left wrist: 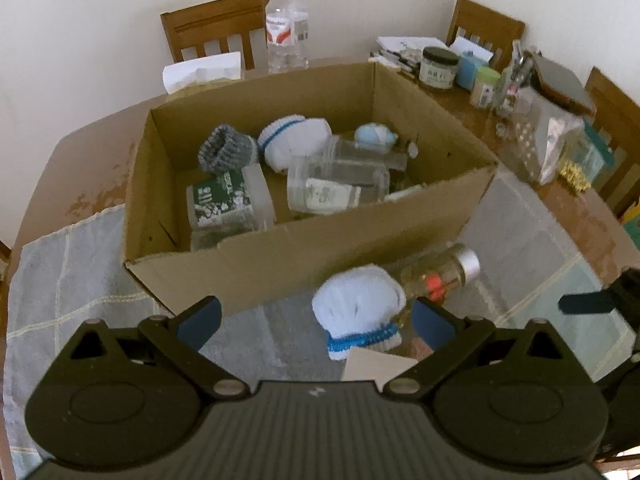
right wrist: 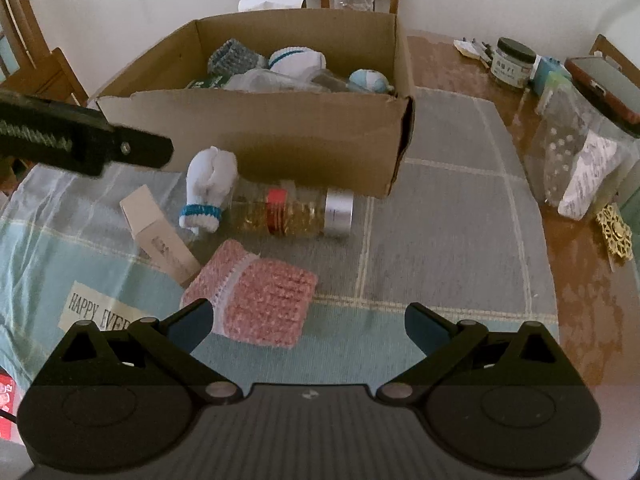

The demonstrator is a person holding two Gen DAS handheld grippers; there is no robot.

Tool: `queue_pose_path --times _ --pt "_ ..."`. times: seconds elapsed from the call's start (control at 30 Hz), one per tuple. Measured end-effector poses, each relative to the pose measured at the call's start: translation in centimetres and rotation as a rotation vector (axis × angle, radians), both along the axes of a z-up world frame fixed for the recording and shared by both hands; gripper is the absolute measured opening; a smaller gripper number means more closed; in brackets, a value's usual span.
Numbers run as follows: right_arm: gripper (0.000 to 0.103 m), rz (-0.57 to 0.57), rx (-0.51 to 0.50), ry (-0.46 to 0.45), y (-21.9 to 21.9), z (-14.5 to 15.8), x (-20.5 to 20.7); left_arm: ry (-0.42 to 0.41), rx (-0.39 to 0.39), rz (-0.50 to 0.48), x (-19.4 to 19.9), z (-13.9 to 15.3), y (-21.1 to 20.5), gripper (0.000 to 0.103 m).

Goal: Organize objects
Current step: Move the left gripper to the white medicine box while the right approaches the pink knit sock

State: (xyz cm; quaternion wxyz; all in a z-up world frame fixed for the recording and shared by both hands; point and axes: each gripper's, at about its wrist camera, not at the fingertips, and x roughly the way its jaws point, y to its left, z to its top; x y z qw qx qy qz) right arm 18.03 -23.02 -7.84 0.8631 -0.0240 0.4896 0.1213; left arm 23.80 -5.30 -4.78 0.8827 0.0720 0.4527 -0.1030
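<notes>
An open cardboard box (left wrist: pixel 280 252) (right wrist: pixel 256 136) on the cloth holds jars, knitted cosies and a small blue item. In front of it lie a white knitted cosy with a blue band (left wrist: pixel 360 308) (right wrist: pixel 210 192), a glass jar with a silver lid (left wrist: pixel 444 276) (right wrist: pixel 296 214), a small white carton (right wrist: pixel 160 236) and a pink knitted cosy (right wrist: pixel 260 292). My left gripper (left wrist: pixel 316 322) is open and empty, just above the white cosy. My right gripper (right wrist: pixel 308 328) is open and empty, over the pink cosy. The left gripper's finger shows in the right wrist view (right wrist: pixel 136 148).
A water bottle (left wrist: pixel 286 26) and tissue pack (left wrist: pixel 202 72) stand behind the box. Jars, a clear bag (right wrist: pixel 576 160) and clutter crowd the table's right side. Wooden chairs (left wrist: pixel 216 28) ring the table. A checked cloth (right wrist: pixel 440 220) covers the near table.
</notes>
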Motion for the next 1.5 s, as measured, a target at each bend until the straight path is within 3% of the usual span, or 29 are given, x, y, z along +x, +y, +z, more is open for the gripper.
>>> queue_pose_path --times 0.6,0.87,1.03,1.17,1.5 --pt "0.103 0.020 -0.005 0.018 0.5 -0.1 -0.2 0.053 -0.010 0.052 -2.3 -2.4 2.9 0.101" --pt "0.103 0.038 -0.016 0.031 0.6 -0.7 -0.2 0.072 -0.048 -0.070 -5.6 -3.5 2.8 0.101" --pt "0.103 0.038 -0.020 0.035 0.3 -0.9 -0.1 0.111 0.008 -0.109 -6.7 -6.0 1.9 0.101" --pt "0.103 0.050 -0.010 0.040 0.3 -1.1 -0.3 0.124 0.049 -0.057 -6.5 -7.2 2.6 0.101" --pt "0.103 0.113 0.005 0.061 1.9 -1.7 -0.2 0.132 0.054 0.117 -5.9 -7.8 7.3 0.101"
